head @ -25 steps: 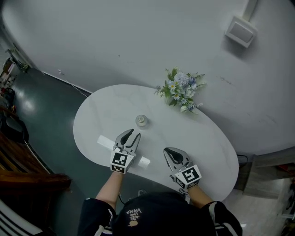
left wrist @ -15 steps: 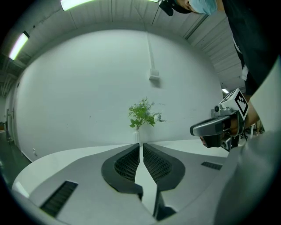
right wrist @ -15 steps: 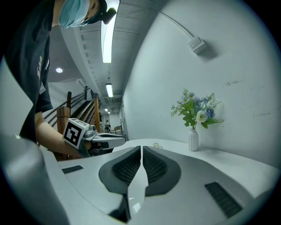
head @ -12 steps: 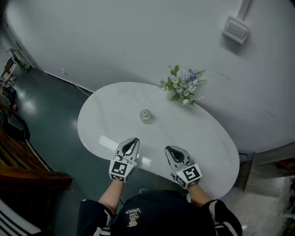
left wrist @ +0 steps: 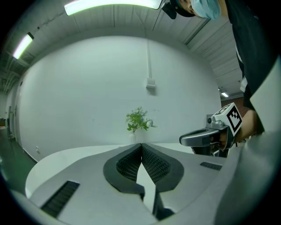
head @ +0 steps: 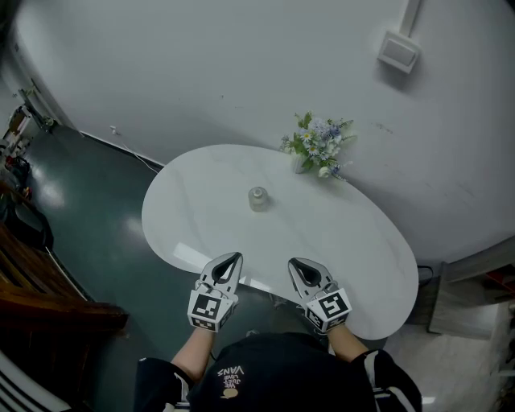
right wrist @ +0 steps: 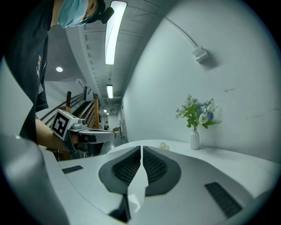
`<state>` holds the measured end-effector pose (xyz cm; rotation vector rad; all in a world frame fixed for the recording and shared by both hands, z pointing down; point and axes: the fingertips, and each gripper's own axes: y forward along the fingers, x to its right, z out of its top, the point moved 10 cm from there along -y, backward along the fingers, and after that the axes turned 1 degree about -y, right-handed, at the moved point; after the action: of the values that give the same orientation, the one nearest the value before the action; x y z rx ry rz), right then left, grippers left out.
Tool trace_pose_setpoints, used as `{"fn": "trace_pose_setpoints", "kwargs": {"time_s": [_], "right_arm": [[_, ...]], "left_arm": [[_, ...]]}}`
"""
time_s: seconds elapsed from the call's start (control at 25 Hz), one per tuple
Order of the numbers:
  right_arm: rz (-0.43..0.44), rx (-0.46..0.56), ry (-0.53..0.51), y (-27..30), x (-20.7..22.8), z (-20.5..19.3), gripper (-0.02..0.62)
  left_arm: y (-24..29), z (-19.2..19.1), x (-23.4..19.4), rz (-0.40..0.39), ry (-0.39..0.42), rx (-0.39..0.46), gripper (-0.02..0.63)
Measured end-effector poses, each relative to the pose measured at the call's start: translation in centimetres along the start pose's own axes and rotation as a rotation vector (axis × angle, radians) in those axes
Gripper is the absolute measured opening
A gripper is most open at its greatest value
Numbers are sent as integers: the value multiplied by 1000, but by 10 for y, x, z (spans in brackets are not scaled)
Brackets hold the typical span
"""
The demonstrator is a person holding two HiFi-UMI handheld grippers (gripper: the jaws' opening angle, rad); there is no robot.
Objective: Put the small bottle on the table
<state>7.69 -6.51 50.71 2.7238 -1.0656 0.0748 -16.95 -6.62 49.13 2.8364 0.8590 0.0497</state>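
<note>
White oval table [head: 354, 241], small bottle [head: 257, 197] standing mid-table. At the near edge, left gripper [head: 232, 257] has just been closing on nothing. Right gripper [head: 297, 263] is pinched together, empty too.

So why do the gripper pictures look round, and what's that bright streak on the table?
Left and right gripper views: wide-angle lenses, hence dark corners and a bulging wall. Head view: the table shows a pale streak at its near edge, likely ceiling lamp glare.

small bottle [head: 257, 197] too tiny for detail, vase [head: 299, 164] mostly under flowers [head: 320, 145]
</note>
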Motion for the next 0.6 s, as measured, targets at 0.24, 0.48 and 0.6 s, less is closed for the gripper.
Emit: {"fn": "trace_pose_setpoints", "kwargs": {"time_s": [0.24,0.48,0.6], "right_arm": [[-16,2,1,-18,-25,-5,51],[-19,0,-6,-32,-46,-10,51],[-12,2,-9,-37,-57,-12,51]], "left_arm": [[-37,6,17,5,-9,23,20],[-72,5,26,20,-16,36,20],[-90,3,31,31,-23,41,20]]}}
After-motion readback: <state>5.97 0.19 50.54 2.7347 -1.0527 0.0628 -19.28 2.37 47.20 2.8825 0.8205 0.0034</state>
